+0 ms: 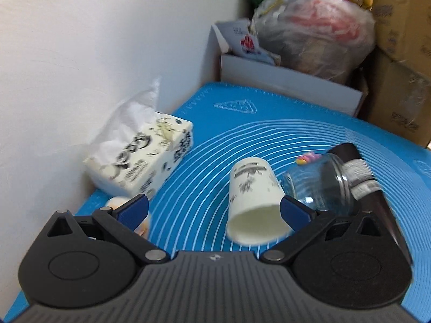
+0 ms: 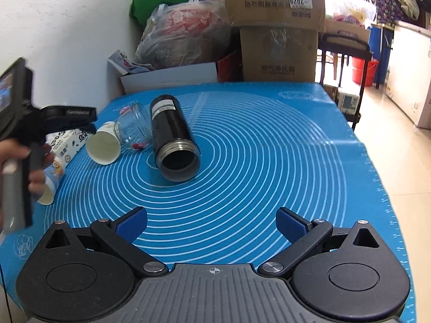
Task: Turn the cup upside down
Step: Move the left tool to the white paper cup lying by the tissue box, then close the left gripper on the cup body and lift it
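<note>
Between the wide-apart left tool (image 1: 214, 210) fingers, an ink-printed paper cup (image 1: 253, 196), lettering blurred.

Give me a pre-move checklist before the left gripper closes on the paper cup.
1. Left gripper open: ok, jaws spread wide.
2. Paper cup between the fingers: not ok, it lies on its side near the right-hand finger only, off centre.
3. Cup mouth unobstructed: ok, open end faces the camera.
4. Clearance from glass jar: not ok, the jar lies right against the cup.
5. Black flask out of the way: cannot tell, it lies just beyond the jar.
6. Right gripper clear of the cup: ok, open over bare mat.
</note>
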{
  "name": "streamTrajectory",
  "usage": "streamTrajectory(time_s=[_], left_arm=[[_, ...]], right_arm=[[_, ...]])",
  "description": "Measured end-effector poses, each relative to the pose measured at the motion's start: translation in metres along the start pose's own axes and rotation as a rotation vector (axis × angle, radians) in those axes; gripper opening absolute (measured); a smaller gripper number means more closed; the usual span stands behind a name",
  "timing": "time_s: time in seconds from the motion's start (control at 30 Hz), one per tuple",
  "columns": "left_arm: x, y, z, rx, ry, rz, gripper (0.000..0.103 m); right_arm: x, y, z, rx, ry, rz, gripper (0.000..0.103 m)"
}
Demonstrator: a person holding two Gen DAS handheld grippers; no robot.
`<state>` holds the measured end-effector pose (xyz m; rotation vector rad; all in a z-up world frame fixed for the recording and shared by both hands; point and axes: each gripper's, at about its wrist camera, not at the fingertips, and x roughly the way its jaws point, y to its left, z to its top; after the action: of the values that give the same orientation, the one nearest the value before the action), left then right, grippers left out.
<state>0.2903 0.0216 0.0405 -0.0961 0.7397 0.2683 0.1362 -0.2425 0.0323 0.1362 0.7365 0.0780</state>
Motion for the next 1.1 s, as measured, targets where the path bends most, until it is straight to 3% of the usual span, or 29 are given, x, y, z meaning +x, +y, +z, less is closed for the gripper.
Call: streamTrajectory(time_s=[0.23,0.37,0.43,0.5,0.63,0.83,1.1], left_arm=[[0.044,-0.007,0.008,-0.002,0.090,-0.007,0.102],[0.053,-0.008,0.005,0.019,0.094,-0.008,0.098],[0.056,-0.010,0.004,0.046,0.110,-0.020,0.076],[0.060,-0.010,0.002,0.053,0.145,-0.031,0.070],[0.059,-0.008,0.002,0.057,0.133,-0.047,0.066],[0.045,-0.006,0.000,0.090,0.114,-0.066,0.065],[-0.014,-0.007,-0.026,0.142,0.090,-0.138,0.065]], right_arm=[[0.022,-0.003,-0.002,-0.010,0.033,-0.016,0.103],[0.027,-0.005,-0.003,0.003,0.044,-0.014,0.103],[0.028,-0.005,-0.003,0.002,0.045,-0.014,0.103],[0.028,-0.004,-0.004,-0.004,0.045,-0.016,0.103],[0.025,-0.002,-0.003,-0.012,0.042,-0.018,0.103],[0.021,-0.001,-0.003,-0.013,0.035,-0.020,0.103],[0.005,-0.003,-0.012,-0.014,0.036,-0.027,0.103]])
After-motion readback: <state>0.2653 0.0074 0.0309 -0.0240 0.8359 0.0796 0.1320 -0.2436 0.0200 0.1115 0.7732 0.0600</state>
